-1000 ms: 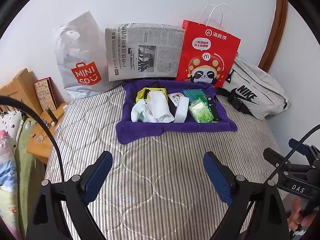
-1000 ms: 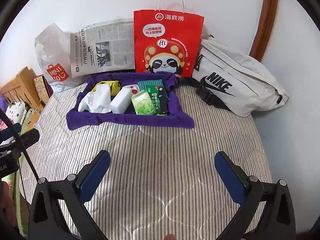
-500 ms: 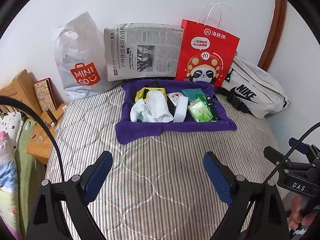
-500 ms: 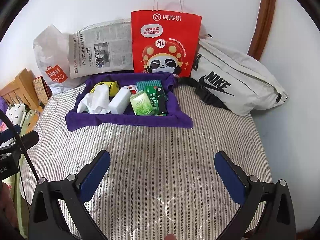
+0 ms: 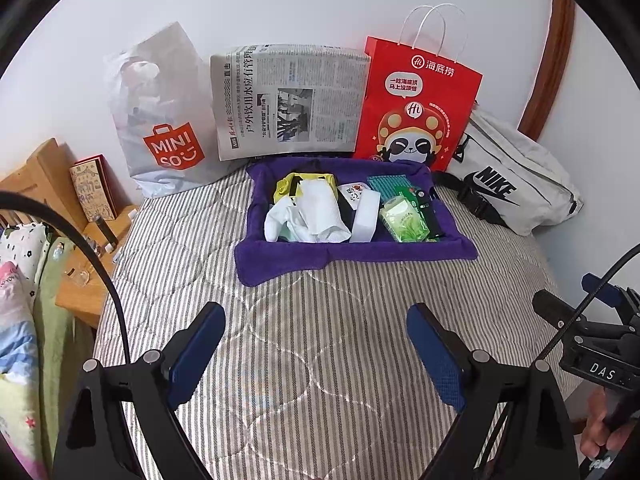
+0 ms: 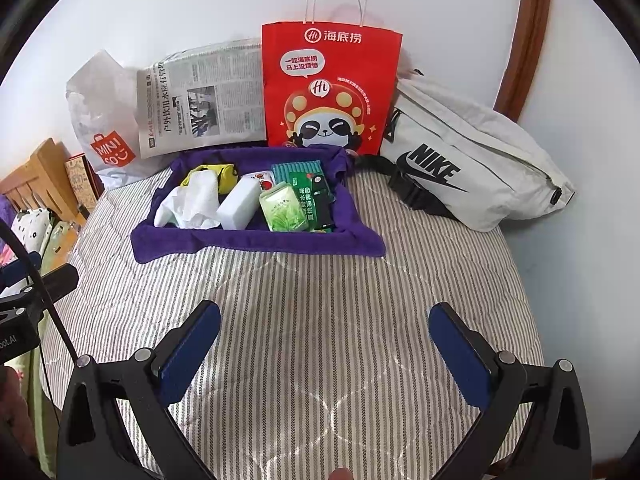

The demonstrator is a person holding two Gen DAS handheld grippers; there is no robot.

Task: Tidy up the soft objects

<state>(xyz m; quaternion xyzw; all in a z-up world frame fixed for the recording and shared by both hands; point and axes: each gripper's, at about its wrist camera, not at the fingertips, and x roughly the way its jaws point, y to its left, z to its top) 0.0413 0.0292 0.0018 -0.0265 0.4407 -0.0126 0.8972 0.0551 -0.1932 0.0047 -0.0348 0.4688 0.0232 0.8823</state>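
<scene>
Scene unchanged since earlier frame: left hand-held gripper (image 5: 316, 344), right hand-held gripper (image 6: 325, 344) wide open, empty, above striped mattress (image 6: 320, 300).

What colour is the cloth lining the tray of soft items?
Purple cloth; the right wrist view shows it best.

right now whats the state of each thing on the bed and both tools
left tool: open, empty
right tool: open, empty
purple tray: full
tissue: crumpled, in tray
red bag: upright against wall
newspaper: folded, leaning on wall
Nike bag: zipped, lying down
Miniso bag: upright, crumpled
</scene>
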